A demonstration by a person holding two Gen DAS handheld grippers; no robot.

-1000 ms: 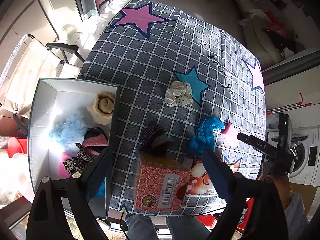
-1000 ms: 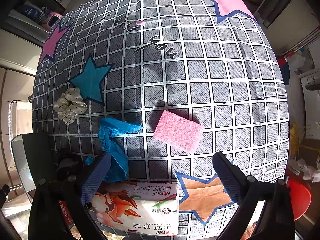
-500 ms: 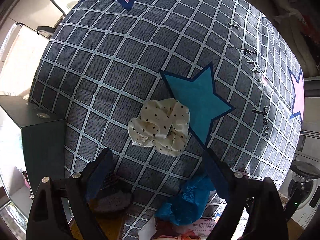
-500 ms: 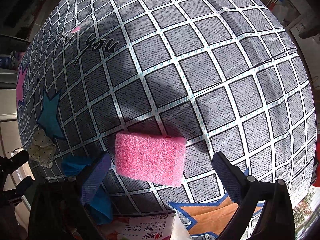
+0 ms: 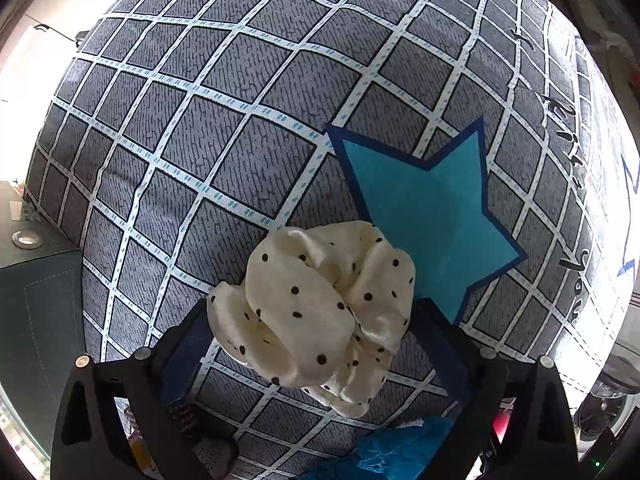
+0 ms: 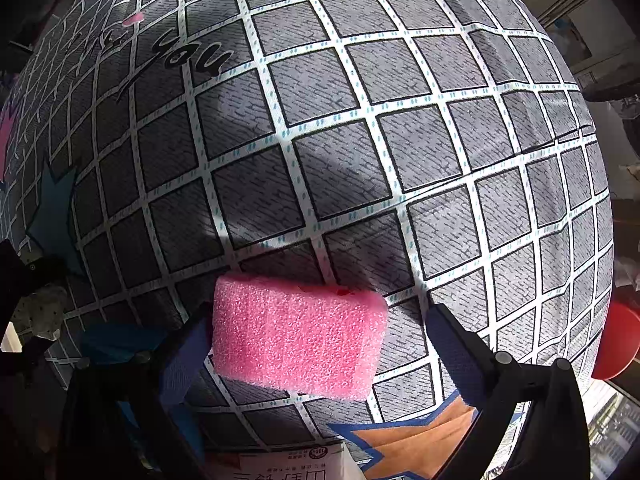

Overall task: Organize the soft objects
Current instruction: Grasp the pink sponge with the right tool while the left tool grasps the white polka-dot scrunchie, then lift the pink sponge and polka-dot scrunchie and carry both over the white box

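Observation:
A cream scrunchie with black dots [image 5: 316, 312] lies on the grey checked tablecloth [image 5: 240, 128] beside a teal star. My left gripper [image 5: 314, 344] is open, its two fingers on either side of the scrunchie. A pink foam sponge [image 6: 298, 336] lies on the same cloth in the right wrist view. My right gripper [image 6: 320, 348] is open around the sponge; the left finger touches its edge, the right finger stands apart. The scrunchie also shows dimly in the right wrist view [image 6: 40, 312].
A blue crumpled cloth [image 5: 384, 452] lies near the front edge, also in the right wrist view [image 6: 116, 340]. A dark knitted item [image 5: 200, 440] sits at lower left. The dark box wall [image 5: 36, 320] stands left. A tissue pack [image 6: 280, 464] lies below the sponge.
Both grippers have moved down and forward. The left one now straddles the scrunchie, the right one now straddles the pink sponge. Both stay open.

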